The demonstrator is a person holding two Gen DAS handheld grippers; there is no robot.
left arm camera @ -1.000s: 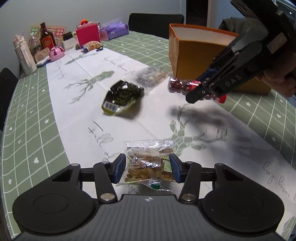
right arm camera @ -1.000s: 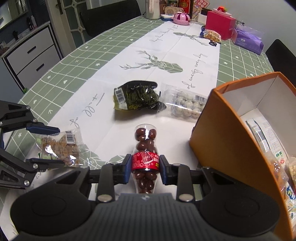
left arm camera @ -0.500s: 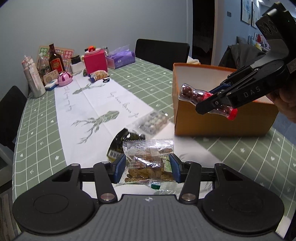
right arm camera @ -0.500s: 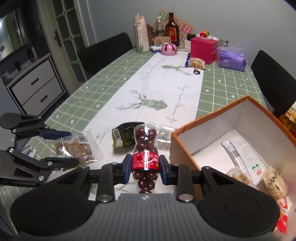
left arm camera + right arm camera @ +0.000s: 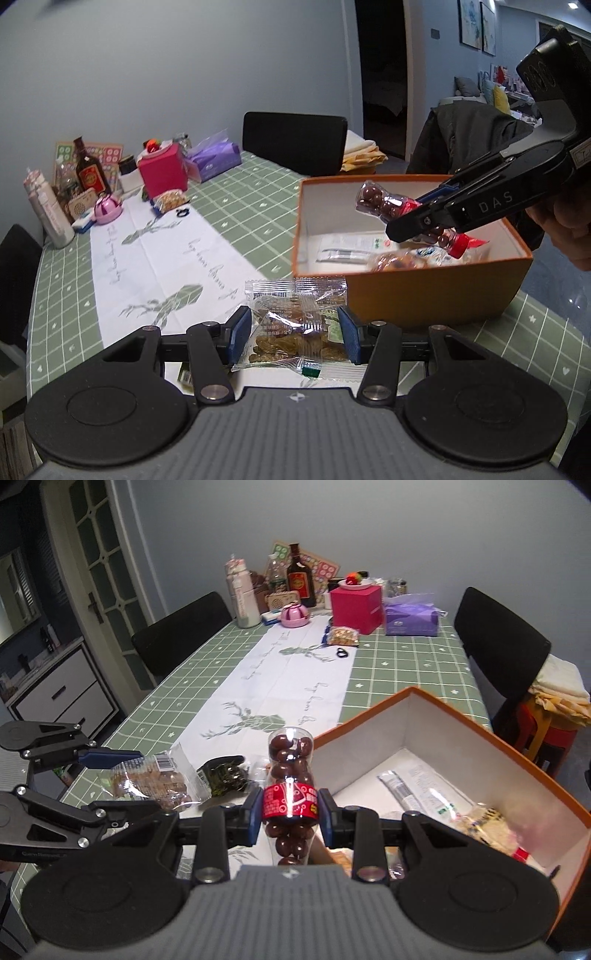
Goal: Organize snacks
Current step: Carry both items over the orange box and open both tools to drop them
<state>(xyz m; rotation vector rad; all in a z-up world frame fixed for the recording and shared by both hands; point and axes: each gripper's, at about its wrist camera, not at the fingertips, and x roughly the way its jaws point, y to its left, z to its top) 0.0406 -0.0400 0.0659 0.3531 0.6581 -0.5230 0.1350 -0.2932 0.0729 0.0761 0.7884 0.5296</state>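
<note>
Green checked table [image 5: 406, 672], orange box [image 5: 436, 295] at right — our left gripper [image 5: 295, 334] clamps a biscuit packet [image 5: 295, 325], right gripper [image 5: 290, 814] a chocolate bottle [image 5: 290, 775] above it; we should release low inside.

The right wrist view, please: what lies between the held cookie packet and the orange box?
A dark green snack bag lies on the table between the cookie packet and orange box.

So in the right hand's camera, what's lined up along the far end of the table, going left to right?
White bottle → pink pot → pink box → purple tissue pack.
</note>
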